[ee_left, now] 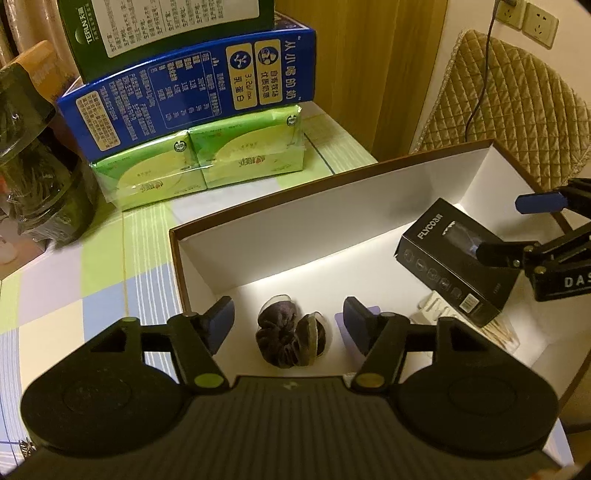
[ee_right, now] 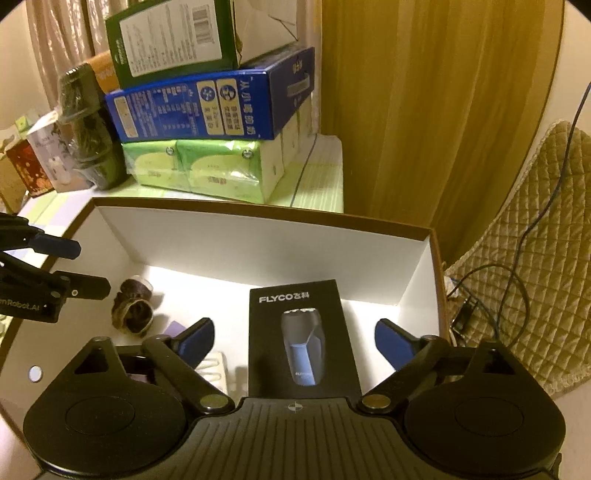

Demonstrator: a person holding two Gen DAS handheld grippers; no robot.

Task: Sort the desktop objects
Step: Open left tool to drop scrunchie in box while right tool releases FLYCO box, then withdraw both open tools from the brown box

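A white cardboard box (ee_left: 295, 206) with a brown rim lies open on the table. Inside lie a dark purple scrunchie (ee_left: 291, 336) and a black FLYCO shaver box (ee_left: 458, 258). My left gripper (ee_left: 288, 325) is open, its blue pads either side of the scrunchie, above it. My right gripper (ee_right: 295, 343) is open over the shaver box (ee_right: 301, 336), fingers apart from its sides. The scrunchie (ee_right: 133, 308) shows at the left in the right wrist view. The right gripper's fingers (ee_left: 539, 201) show at the right edge of the left wrist view.
A stack of green tissue packs (ee_left: 199, 166), a blue milk carton box (ee_left: 192, 99) and a green box (ee_left: 166, 33) stands behind the white box. A dark jar (ee_left: 33, 166) stands at left. A quilted chair cushion (ee_left: 517, 110) and cables are at right. Small white items (ee_right: 214, 369) lie in the box.
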